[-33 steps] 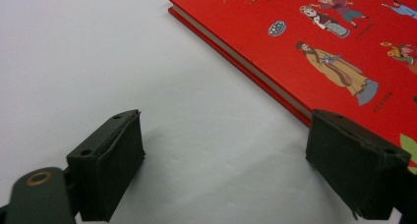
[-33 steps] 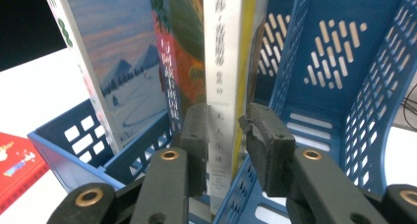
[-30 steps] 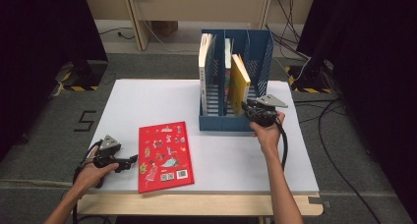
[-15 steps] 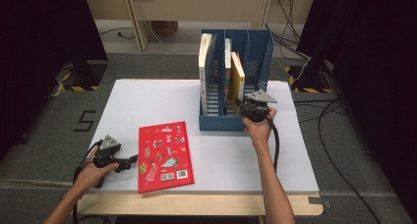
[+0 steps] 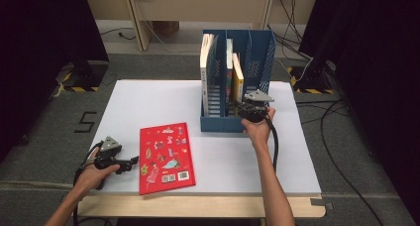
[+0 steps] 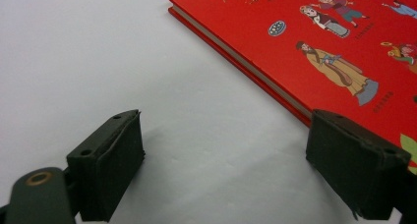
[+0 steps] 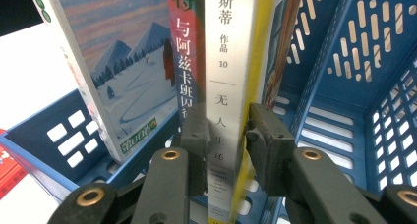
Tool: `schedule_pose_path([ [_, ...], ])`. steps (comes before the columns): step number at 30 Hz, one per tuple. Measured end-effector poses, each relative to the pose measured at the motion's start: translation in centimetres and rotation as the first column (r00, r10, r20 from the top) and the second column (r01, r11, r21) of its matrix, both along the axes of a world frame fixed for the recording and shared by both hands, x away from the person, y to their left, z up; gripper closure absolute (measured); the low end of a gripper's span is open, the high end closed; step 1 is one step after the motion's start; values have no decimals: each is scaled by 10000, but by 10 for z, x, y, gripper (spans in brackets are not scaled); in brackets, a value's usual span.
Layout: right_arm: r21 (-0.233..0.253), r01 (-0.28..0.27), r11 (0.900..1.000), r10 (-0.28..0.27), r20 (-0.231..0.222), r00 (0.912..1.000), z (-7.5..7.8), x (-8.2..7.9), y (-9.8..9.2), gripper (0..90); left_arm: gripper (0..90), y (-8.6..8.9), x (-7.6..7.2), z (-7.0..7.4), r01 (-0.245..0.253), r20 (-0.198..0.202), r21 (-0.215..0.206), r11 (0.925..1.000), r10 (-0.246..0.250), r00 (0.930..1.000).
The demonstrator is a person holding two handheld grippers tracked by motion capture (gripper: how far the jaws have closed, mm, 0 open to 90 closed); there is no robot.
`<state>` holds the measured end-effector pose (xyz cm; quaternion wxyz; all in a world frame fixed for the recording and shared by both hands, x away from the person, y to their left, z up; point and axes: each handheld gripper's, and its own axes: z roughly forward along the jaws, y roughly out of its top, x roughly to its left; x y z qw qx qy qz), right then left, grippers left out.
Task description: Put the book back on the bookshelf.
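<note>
A blue file rack (image 5: 259, 67) stands at the back of the white table (image 5: 148, 102). My right gripper (image 5: 249, 110) is at the rack's front, shut on the lower spine of a white-spined book with a yellow cover (image 5: 238, 80). In the right gripper view the right gripper (image 7: 225, 130) clamps that spine (image 7: 227, 47) from both sides, and the book stands nearly upright in the rack (image 7: 354, 86). A red picture book (image 5: 166, 156) lies flat near the front. My left gripper (image 5: 130, 162) rests open just left of it. In the left gripper view the left gripper (image 6: 231, 155) points at the book's (image 6: 319, 47) edge.
Two other books stand in the rack: a large one with a snowy cover (image 7: 118, 71) at the left and a red-spined one (image 7: 186, 62) beside the held book. The rack's right compartment (image 7: 339, 135) holds nothing. Cables trail on the floor at right (image 5: 337, 122).
My right gripper has shifted slightly left with the yellow-covered book, which now stands more upright in the rack. The left gripper and the red book have not moved.
</note>
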<state>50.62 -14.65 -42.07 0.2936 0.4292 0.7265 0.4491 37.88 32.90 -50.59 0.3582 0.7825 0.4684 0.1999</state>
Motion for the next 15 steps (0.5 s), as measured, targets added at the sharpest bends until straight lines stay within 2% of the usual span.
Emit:
schedule_pose_path([
  [7, 238, 107, 9997, -112, 184, 9998, 0, 2, 4, 706, 130, 0, 0, 0, 1, -2, 0, 10000, -1, 10000],
  [10, 288, 81, 9996, -77, -132, 9999, -1, 1, 6, 674, 130, 0, 0, 0, -5, 1, -25, 10000, 5, 10000],
  [12, 402, 277, 9988, -264, -309, 9992, -1, 0, 8, 653, 130, 0, 0, 0, 5, -9, -7, 10000, -5, 10000],
  [15, 6, 390, 9992, -389, -81, 9992, 1, 3, 12, 645, 130, 0, 0, 0, -7, 0, -30, 10000, 7, 10000],
])
